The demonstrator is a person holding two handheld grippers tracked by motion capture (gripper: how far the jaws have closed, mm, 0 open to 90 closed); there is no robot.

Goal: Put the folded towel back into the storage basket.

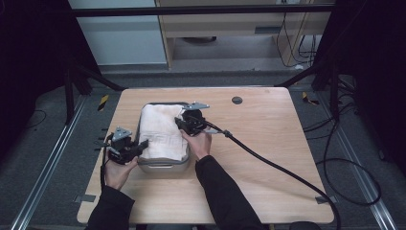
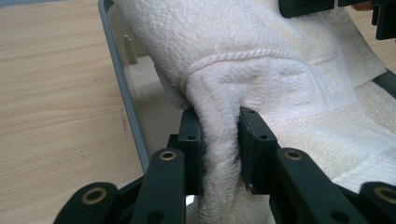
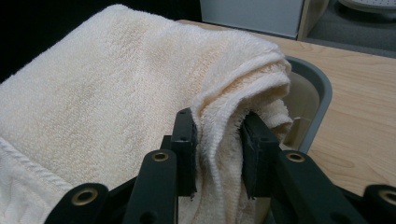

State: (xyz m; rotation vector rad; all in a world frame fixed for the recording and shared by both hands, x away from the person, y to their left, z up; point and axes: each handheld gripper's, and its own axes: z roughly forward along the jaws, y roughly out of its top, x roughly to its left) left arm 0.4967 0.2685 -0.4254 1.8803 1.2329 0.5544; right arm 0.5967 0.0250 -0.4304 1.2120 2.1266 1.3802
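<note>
Towel (image 1: 162, 132): lies folded across the grey bin (image 1: 165, 166) on the worktop (image 1: 268, 158)
Left tool (image 2: 219, 140): clamped on a towel fold at the near left corner
Right tool (image 3: 217, 140): clamped on a bunched edge at the far right corner
Risk: thin pinches may slip under pull; uneven lowering could hang cloth over the rim
Hidden: bin interior and floor under the cloth; towel's lower layers
</note>
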